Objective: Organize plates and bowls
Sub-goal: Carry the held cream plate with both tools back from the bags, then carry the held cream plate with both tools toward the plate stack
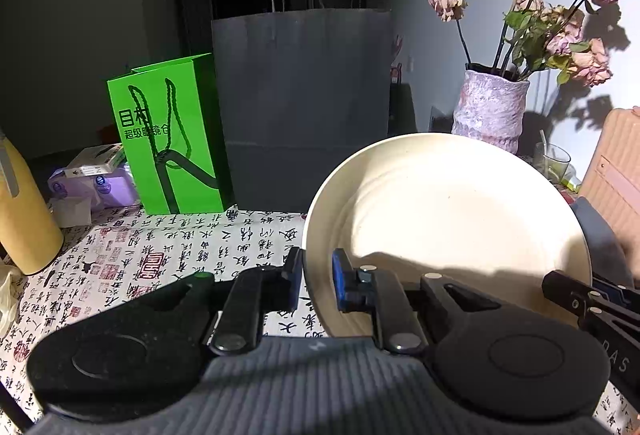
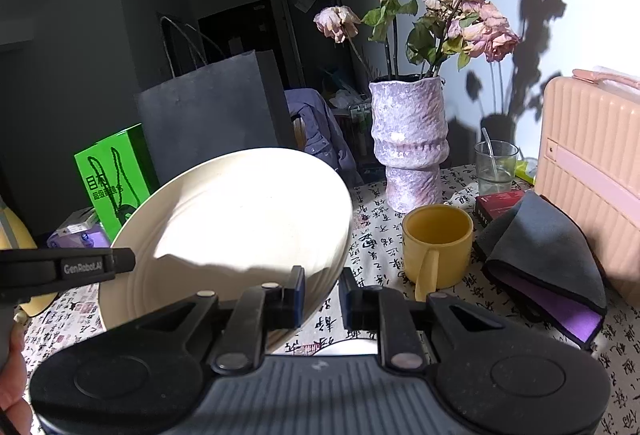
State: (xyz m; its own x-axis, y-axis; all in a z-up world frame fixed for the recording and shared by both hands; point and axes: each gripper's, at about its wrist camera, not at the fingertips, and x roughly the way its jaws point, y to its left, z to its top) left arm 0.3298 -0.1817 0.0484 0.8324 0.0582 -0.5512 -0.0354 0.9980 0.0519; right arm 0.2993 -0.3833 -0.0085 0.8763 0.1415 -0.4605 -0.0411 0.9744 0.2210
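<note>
A cream plate (image 1: 448, 219) is held tilted above the patterned tablecloth (image 1: 168, 247). My left gripper (image 1: 318, 275) is shut on its left rim, one finger on each side. In the right wrist view the same plate (image 2: 236, 223) fills the left centre, and my right gripper (image 2: 322, 295) is shut on its right rim. The left gripper's body (image 2: 68, 269) shows at the far left of that view. The right gripper's body (image 1: 592, 299) shows at the right edge of the left wrist view.
A yellow mug (image 2: 438, 247), a grey cloth (image 2: 540, 255), a red box (image 2: 500, 207), a glass (image 2: 494, 167), a purple vase of dried roses (image 2: 408, 143) and a pink case (image 2: 596, 171) stand to the right. A grey bag (image 1: 304, 107), green bag (image 1: 168, 139) and yellow bottle (image 1: 24, 219) stand at left.
</note>
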